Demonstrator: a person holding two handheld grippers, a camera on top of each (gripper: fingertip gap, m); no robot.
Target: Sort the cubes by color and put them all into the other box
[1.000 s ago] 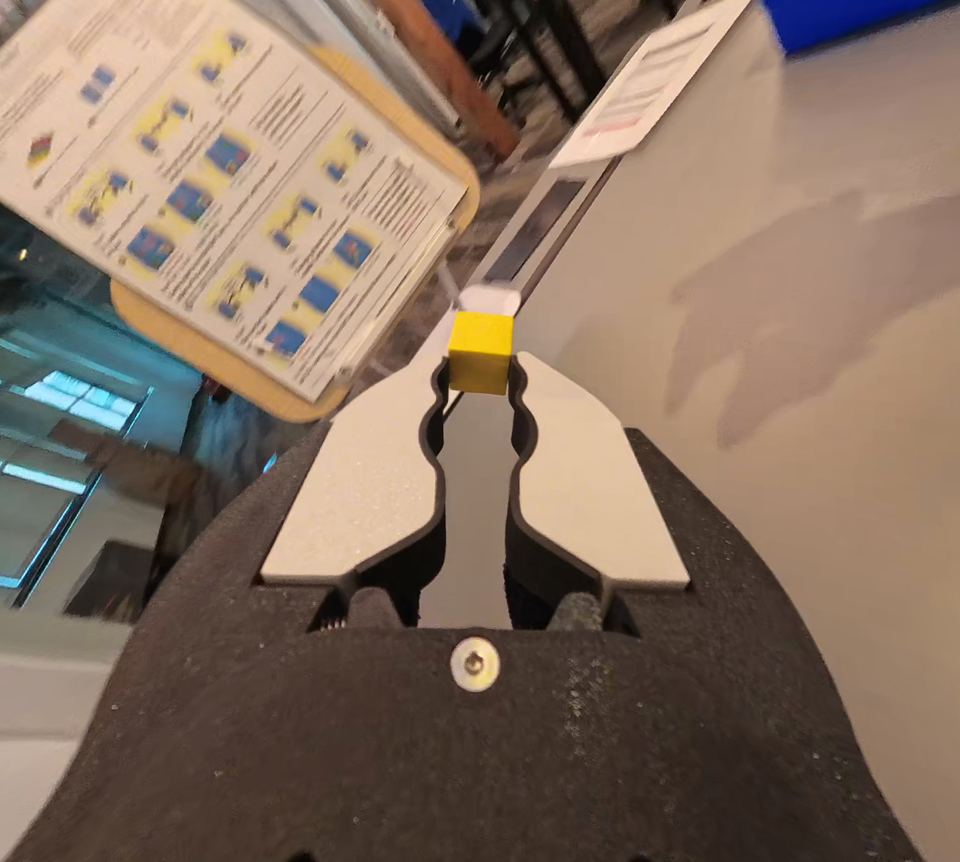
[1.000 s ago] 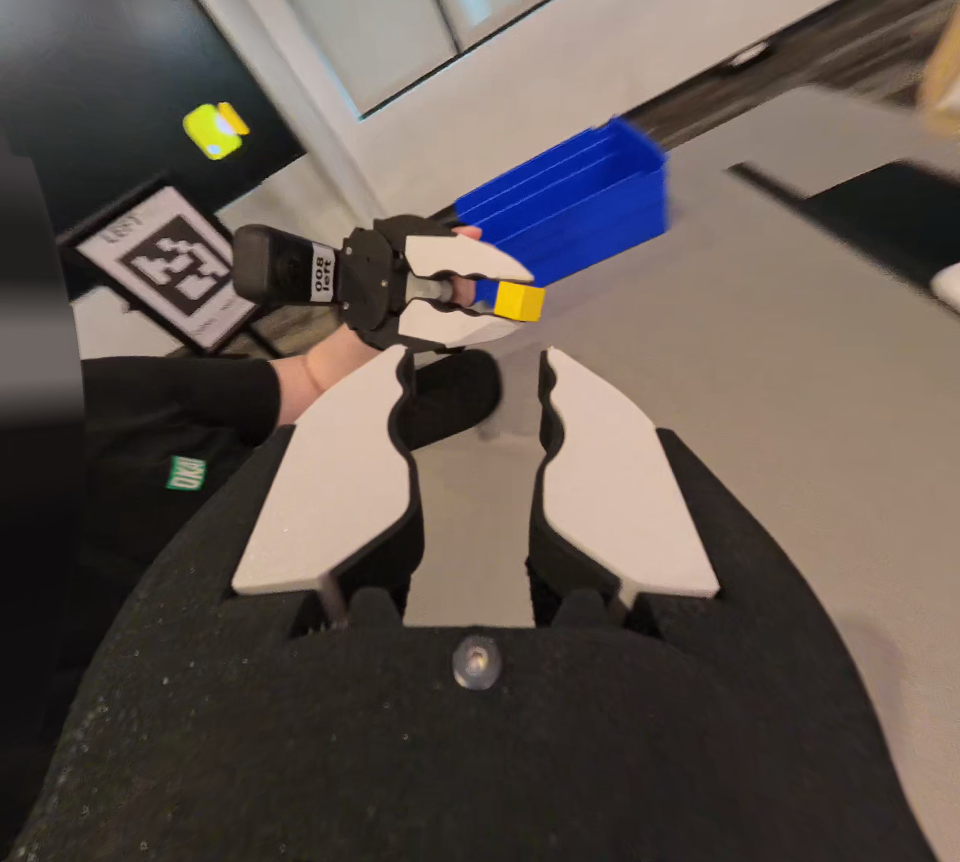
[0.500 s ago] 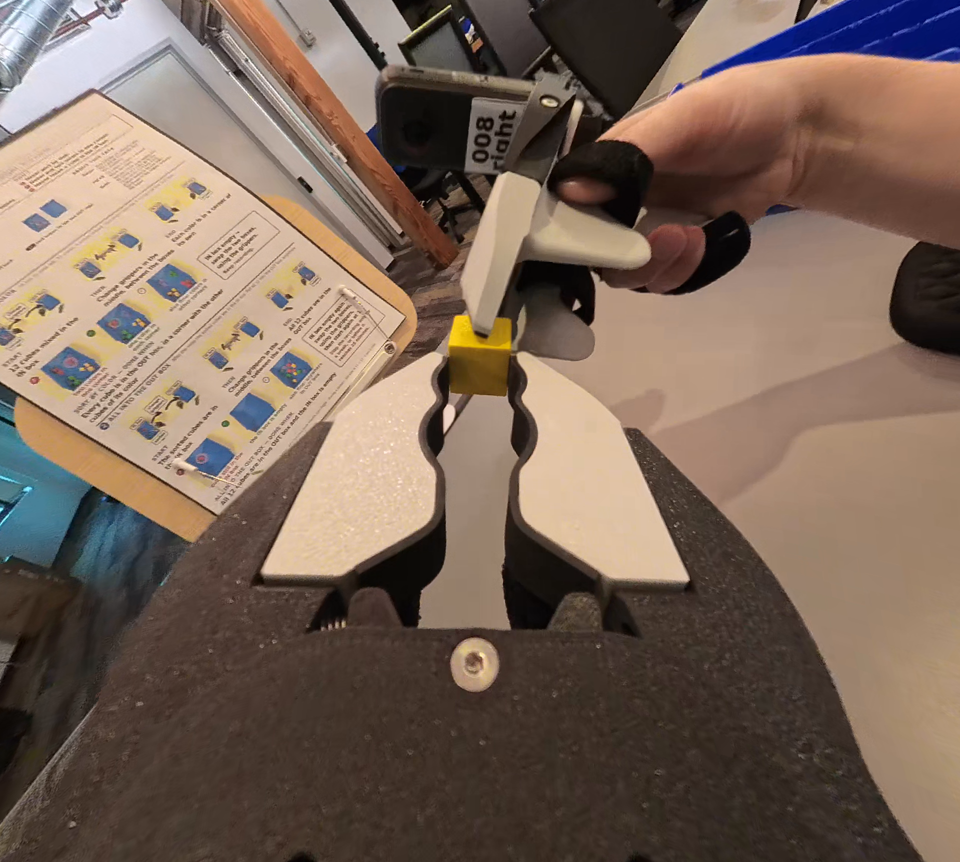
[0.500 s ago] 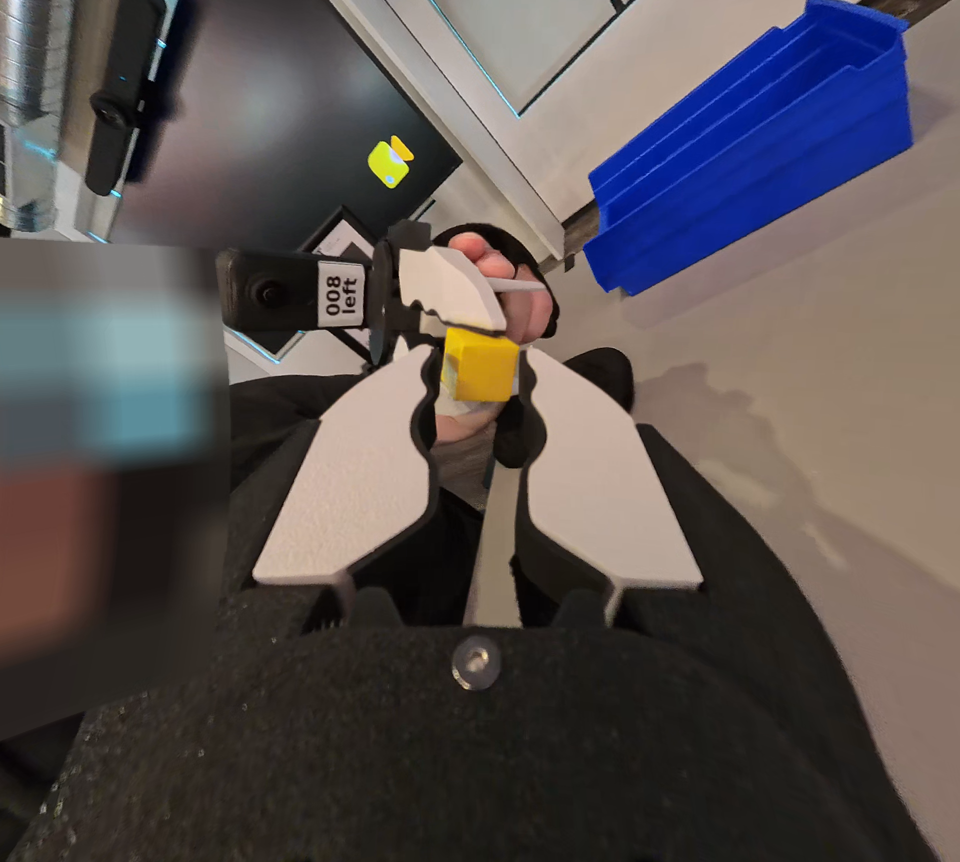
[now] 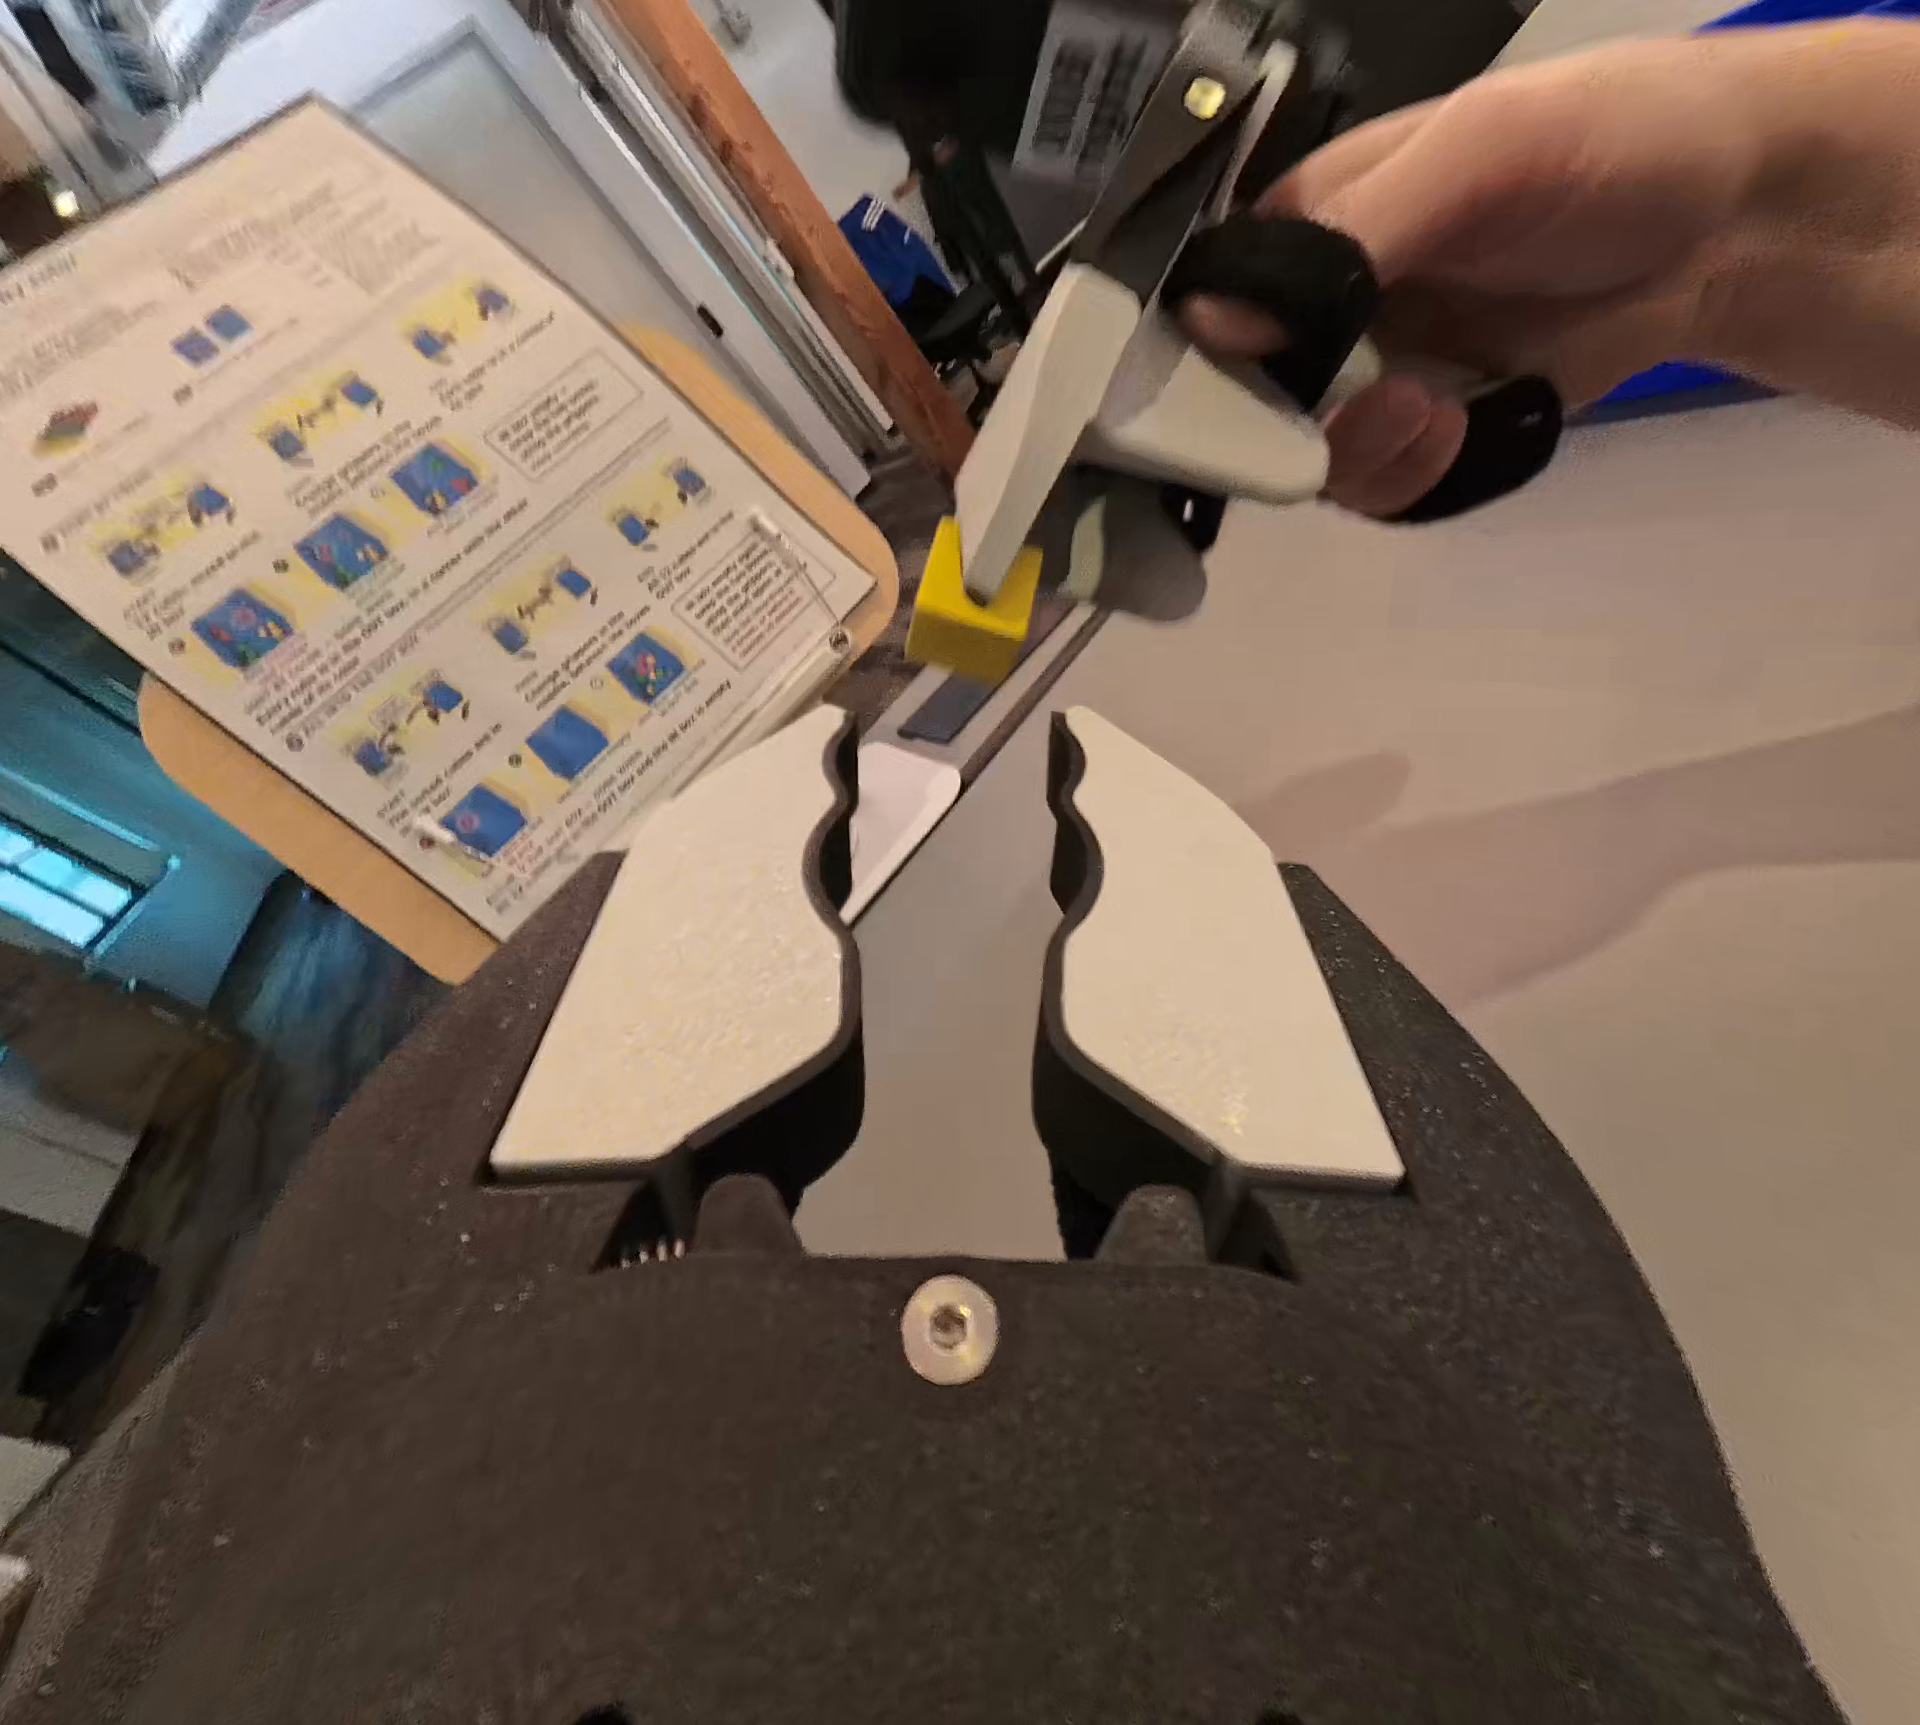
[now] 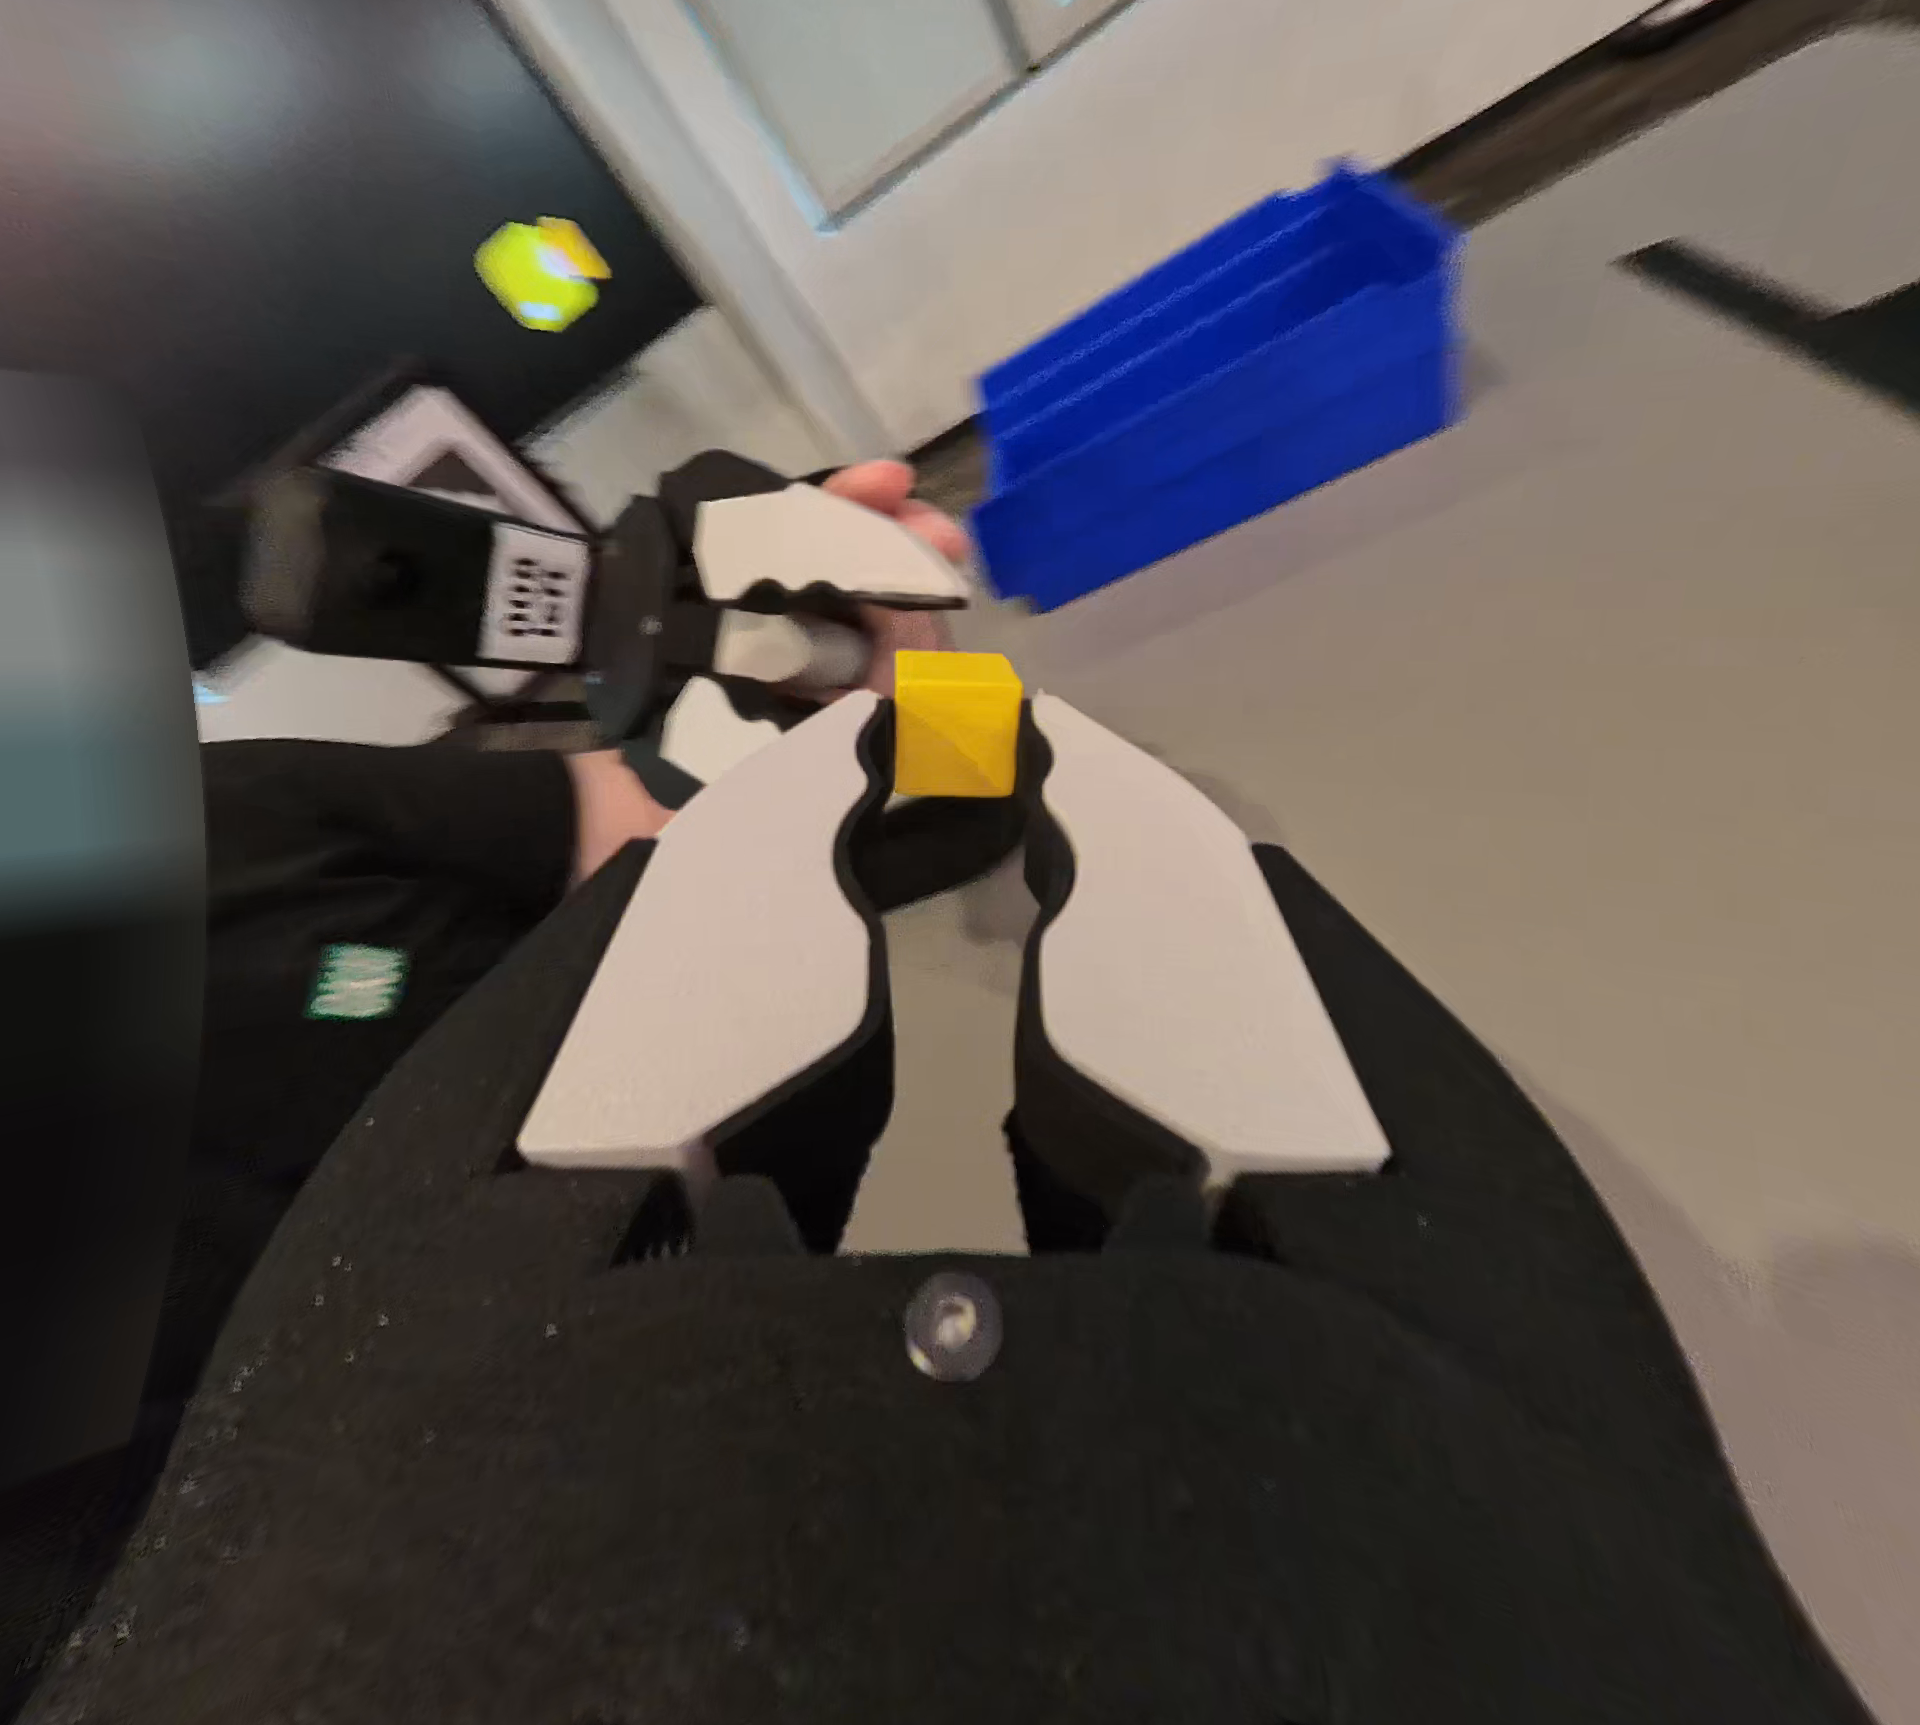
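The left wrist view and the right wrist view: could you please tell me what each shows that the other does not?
Only the left wrist view shows the instruction sheet on its wooden board. Only the right wrist view shows a whole blue box and a dark screen. Both show the yellow cube clamped in the right gripper, the open left gripper and the grey table.
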